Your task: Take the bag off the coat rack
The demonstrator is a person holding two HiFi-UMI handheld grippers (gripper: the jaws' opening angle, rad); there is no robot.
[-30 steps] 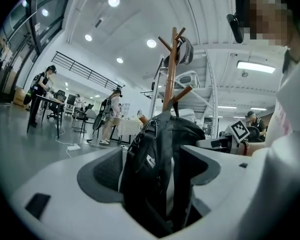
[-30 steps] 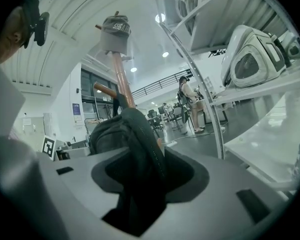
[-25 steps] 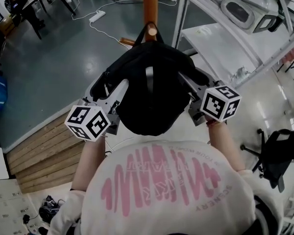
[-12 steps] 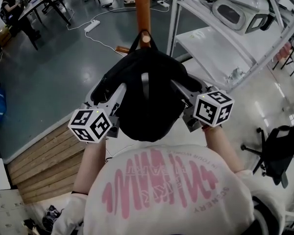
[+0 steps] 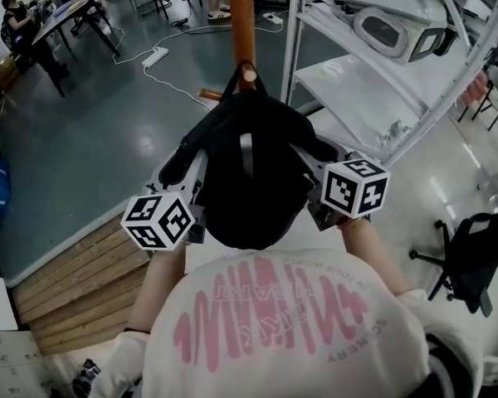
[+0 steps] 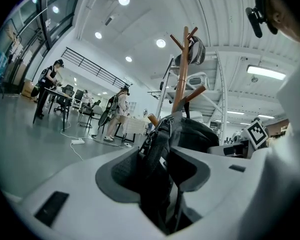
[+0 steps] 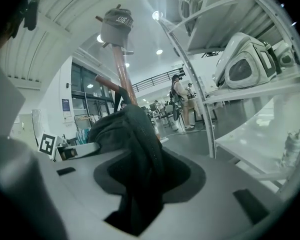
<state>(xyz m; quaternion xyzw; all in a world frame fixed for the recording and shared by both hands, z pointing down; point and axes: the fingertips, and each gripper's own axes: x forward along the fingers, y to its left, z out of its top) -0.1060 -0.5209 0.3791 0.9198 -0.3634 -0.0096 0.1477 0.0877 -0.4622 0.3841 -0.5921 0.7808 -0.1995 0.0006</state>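
The bag [image 5: 249, 172] hangs by its loop [image 5: 242, 66] from the coat rack [image 5: 241, 15], ahead of and between both claws. The left gripper [image 6: 160, 174] and right gripper [image 7: 137, 189] have just been closing, and each is clamped on bag fabric. Hazard: a level pull would likely snag the loop on its peg and tip the rack.

Print on the shirt [image 5: 282, 330]
Pink letters read "IN YOUR WORLD" and "SCENERY"; the cap's [image 7: 116, 26] lettering is too small to read.
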